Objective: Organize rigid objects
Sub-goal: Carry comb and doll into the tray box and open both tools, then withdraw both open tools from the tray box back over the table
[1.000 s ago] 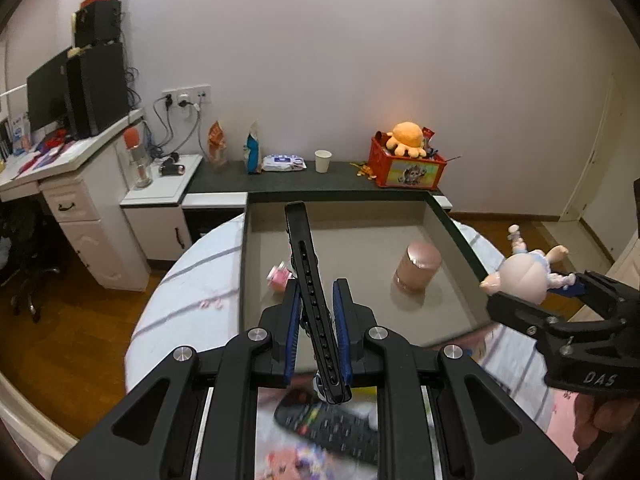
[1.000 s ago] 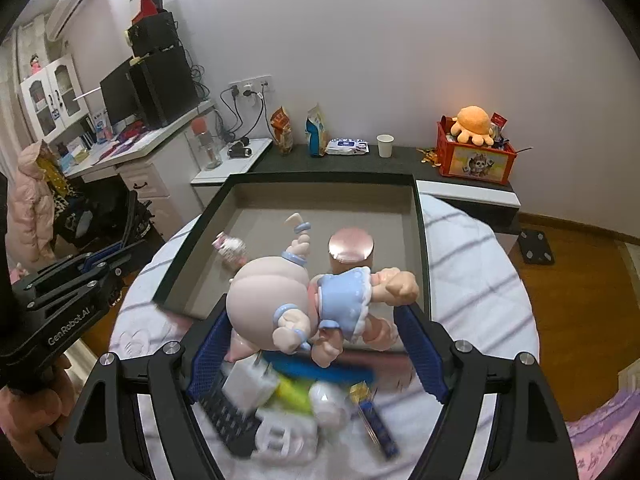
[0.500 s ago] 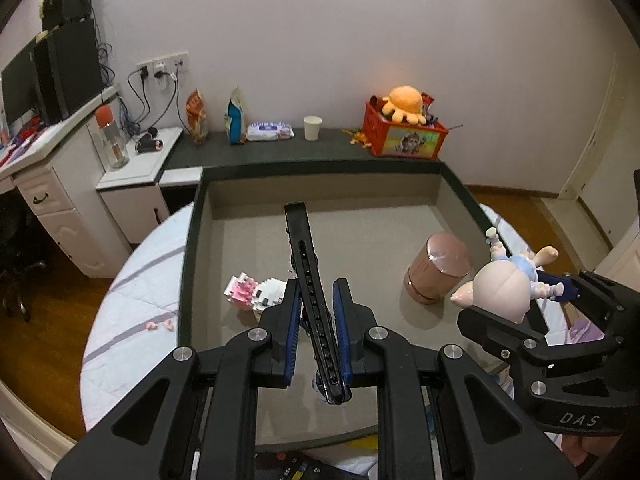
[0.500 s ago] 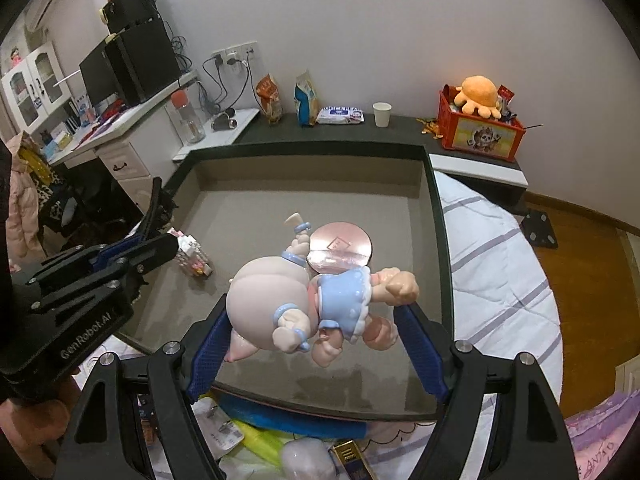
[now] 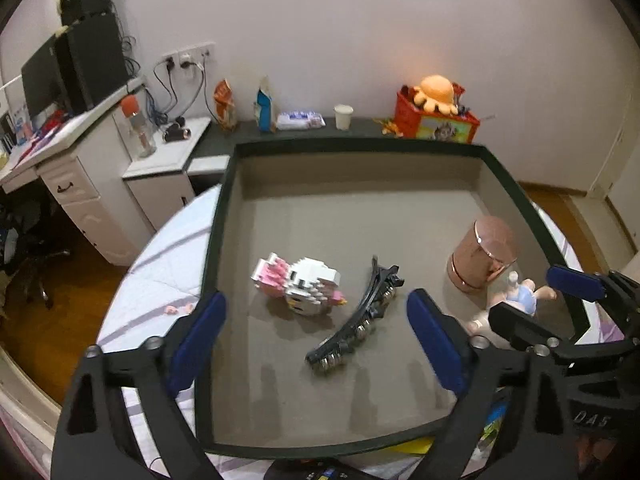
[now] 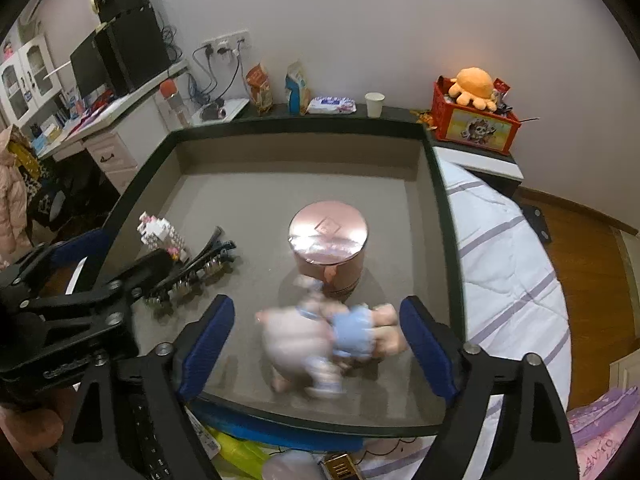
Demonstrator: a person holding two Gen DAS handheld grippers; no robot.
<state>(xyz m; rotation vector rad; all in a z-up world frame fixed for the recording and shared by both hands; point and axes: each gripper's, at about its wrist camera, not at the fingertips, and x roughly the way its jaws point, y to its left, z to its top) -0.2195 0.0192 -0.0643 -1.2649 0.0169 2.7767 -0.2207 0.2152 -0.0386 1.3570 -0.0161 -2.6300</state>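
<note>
Left gripper jaws opening, spread wide above the black hair clip lying free on the tray floor; right gripper jaws opening around the blurred doll, apparently released, just before the copper tin

Both fisheye views show a dim, evenly lit indoor room with a cool purplish cast, corners darkened to black and straight lines such as the tray rim bowing outward near the edges. In the right wrist view the doll is smeared by motion blur while the copper tin behind it stays fairly sharp, its lid carrying a pale glare. In the left wrist view things are crisp, soft shadows fall toward the near side under the hair clip and block toy, and a warm glow tints the far wall above the orange plush.
</note>
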